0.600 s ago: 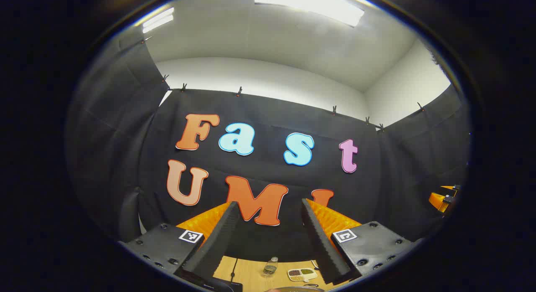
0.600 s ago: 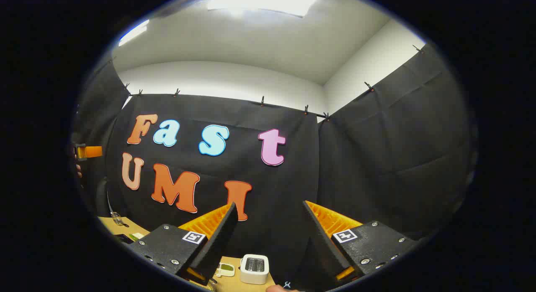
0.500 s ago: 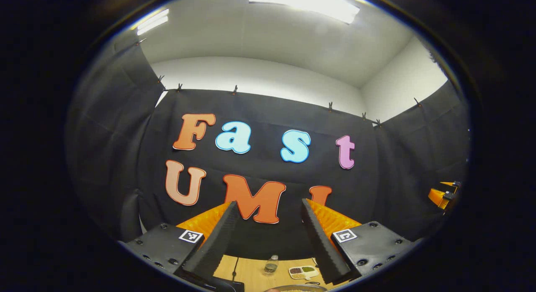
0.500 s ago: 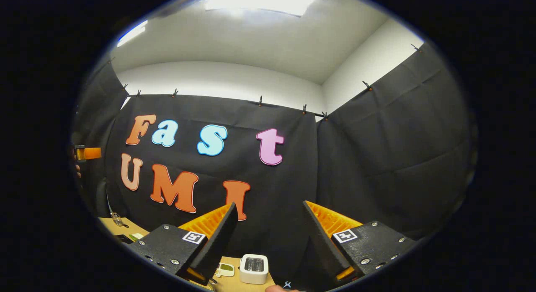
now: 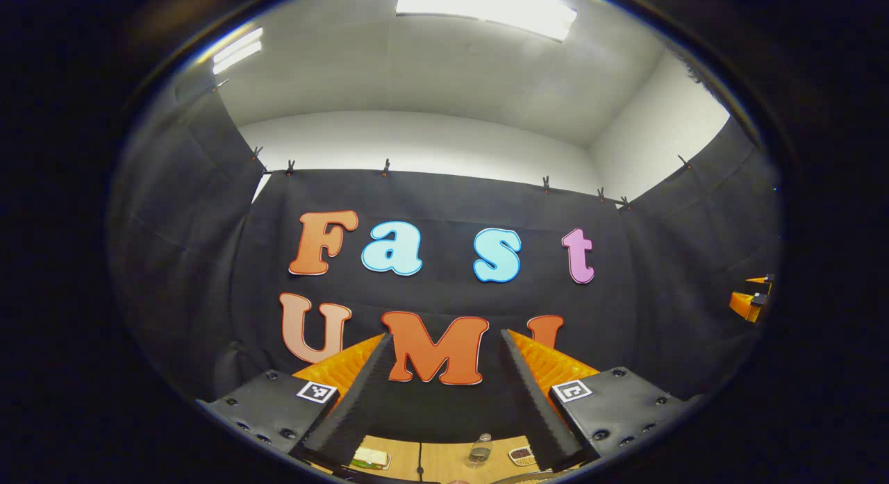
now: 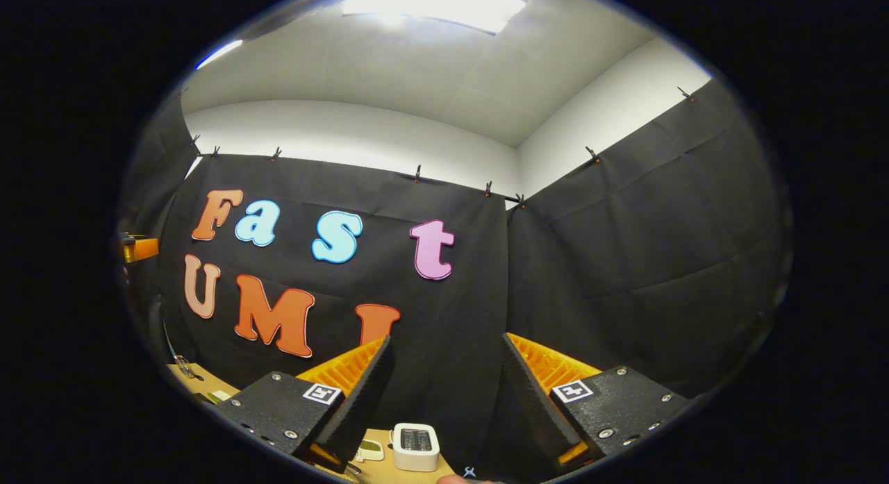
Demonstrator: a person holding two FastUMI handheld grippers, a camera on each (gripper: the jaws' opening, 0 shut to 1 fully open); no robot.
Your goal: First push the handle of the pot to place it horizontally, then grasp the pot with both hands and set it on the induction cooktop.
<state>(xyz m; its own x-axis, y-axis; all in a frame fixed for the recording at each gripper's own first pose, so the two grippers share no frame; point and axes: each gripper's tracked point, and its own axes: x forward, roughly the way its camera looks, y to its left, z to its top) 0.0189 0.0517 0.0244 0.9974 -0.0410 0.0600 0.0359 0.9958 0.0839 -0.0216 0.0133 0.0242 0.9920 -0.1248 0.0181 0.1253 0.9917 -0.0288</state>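
Both pairs of jaws are standing spread with nothing between them: the left gripper [image 5: 444,390] and the right gripper [image 6: 444,394] are each pointing high at the booth wall, well above the wooden table [image 5: 437,460]. Judging by this raised, level pose, the person is holding both tools ready and has not yet begun pushing the handle. At the far edge of the left gripper view the other tool is showing off to the right. Along the table's back a small bottle [image 5: 479,449] is standing, and a white toaster-like box [image 6: 415,446] is sitting farther right. Whether the dark curved sliver at the very bottom is the pot, I cannot tell.
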